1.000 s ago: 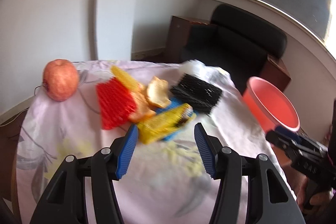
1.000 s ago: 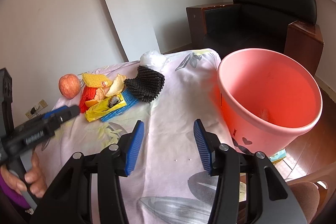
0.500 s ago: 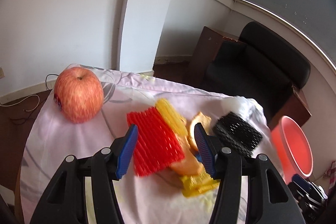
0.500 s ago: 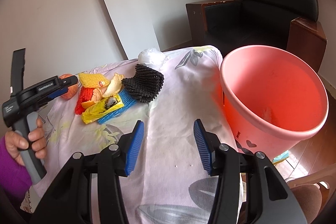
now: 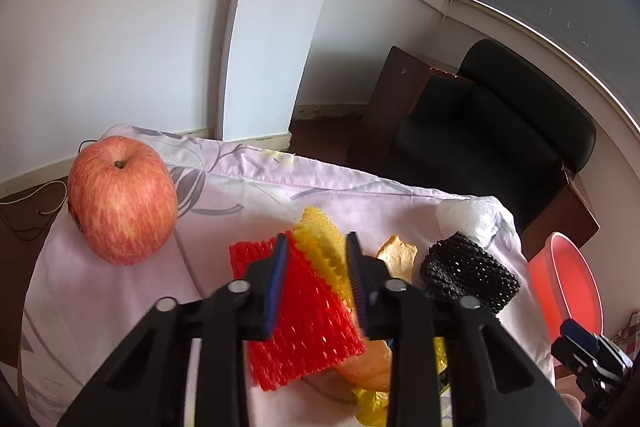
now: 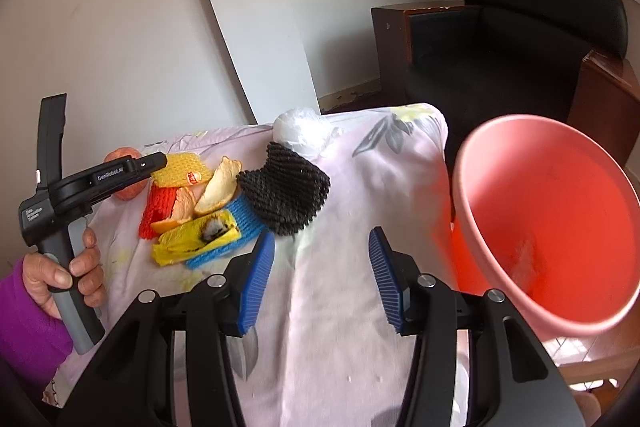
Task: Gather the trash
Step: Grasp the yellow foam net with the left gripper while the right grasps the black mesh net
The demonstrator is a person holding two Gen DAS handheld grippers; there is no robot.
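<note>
A heap of trash lies on the cloth-covered table: a red foam net, a yellow foam net, orange peel, a black foam net, a white plastic bag. My left gripper hovers over the heap, its jaws partly closed around the yellow and red nets, with no firm grip to be seen. In the right wrist view the heap also shows a yellow wrapper and a blue net. My right gripper is open and empty above the cloth, beside the pink bucket.
A red apple stands on the table's far left corner. The bucket stands off the table's right edge. A black armchair and a brown side table stand behind. The cloth has a flower print.
My left gripper has moved forward and down onto the heap, and its jaws have narrowed around the yellow and red nets. The right gripper has stayed open and hardly moved.
</note>
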